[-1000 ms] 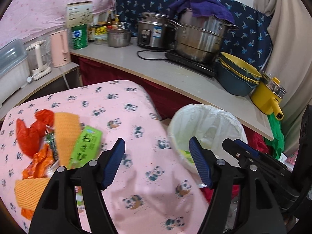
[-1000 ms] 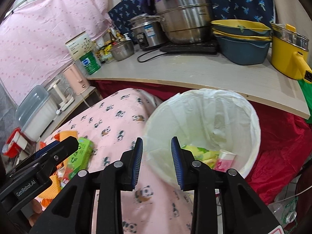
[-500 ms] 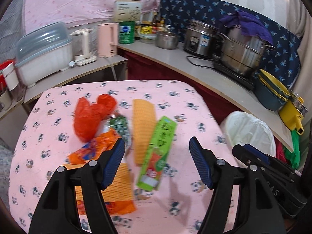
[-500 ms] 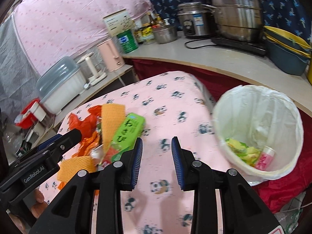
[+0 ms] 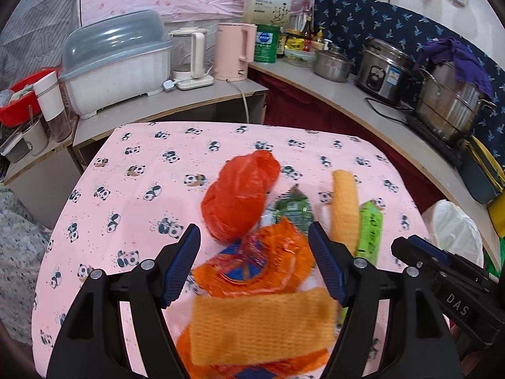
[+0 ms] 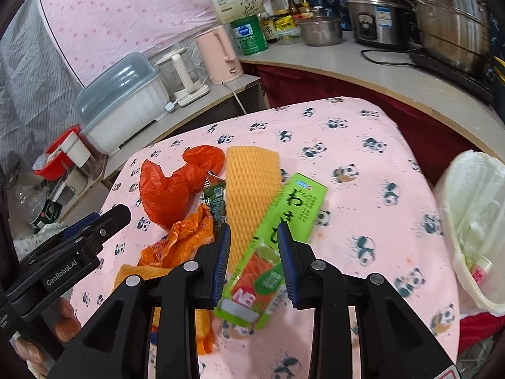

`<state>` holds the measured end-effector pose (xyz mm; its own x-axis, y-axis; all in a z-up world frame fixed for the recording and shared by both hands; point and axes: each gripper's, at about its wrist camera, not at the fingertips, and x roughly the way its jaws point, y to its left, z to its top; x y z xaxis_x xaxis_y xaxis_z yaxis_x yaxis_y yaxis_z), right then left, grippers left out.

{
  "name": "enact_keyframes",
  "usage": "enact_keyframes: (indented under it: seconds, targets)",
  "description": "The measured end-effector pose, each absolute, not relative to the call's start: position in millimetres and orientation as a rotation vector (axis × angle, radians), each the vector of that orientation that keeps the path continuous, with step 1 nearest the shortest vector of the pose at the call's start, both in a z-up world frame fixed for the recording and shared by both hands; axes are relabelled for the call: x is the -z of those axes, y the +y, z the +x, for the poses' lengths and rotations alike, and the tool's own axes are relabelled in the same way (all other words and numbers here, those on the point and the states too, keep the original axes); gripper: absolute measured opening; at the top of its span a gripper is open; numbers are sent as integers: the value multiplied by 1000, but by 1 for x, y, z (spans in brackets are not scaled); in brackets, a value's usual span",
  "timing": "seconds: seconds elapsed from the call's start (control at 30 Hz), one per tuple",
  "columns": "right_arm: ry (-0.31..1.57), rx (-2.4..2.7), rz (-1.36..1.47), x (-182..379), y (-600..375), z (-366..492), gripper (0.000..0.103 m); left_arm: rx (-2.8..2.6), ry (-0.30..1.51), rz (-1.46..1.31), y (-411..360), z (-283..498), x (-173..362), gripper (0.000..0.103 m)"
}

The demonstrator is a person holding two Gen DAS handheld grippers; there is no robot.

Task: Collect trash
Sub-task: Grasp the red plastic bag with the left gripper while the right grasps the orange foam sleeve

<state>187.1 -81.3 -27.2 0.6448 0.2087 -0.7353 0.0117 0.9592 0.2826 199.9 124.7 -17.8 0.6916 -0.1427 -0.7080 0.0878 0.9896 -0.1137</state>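
- A long green cardboard box (image 6: 284, 246) lies on the pink panda-print tabletop (image 6: 363, 145), one end between the right gripper's jaws.
- Right gripper (image 6: 254, 262): jaws part open, straddling the box, not clamped on it.
- Left gripper (image 5: 254, 265): jaws wide open above a crumpled orange foil wrapper (image 5: 262, 265), holding nothing.
- Beside these: a red plastic bag (image 5: 240, 195), a dark green snack wrapper (image 5: 293, 208) and orange foam-net sleeves (image 5: 345, 208).
- A white-lined trash bin (image 6: 473, 221) stands off the tabletop's right edge, with wrappers inside.
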Motion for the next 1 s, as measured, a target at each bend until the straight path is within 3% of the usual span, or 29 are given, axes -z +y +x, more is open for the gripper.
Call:
enact_keyframes:
  seconds: [0.57,0.63,0.73,0.83,1.0]
  targets:
    - [944,-109,239,64,-48,268,30,143,864,-79,131,271,55,67]
    - [947,-110,238,68,-48,271,30,154,874,-65,127,275,60,52]
    - [947,-107,235,71,-52,270,21,174,896,-68,123,278,65,37]
    - [946,-107,240,75,-55,268,16,182,888,-62,120,277,64,28]
    - [906,-110,240,64,-61,260,12,183,861,-66,116,270,51,22]
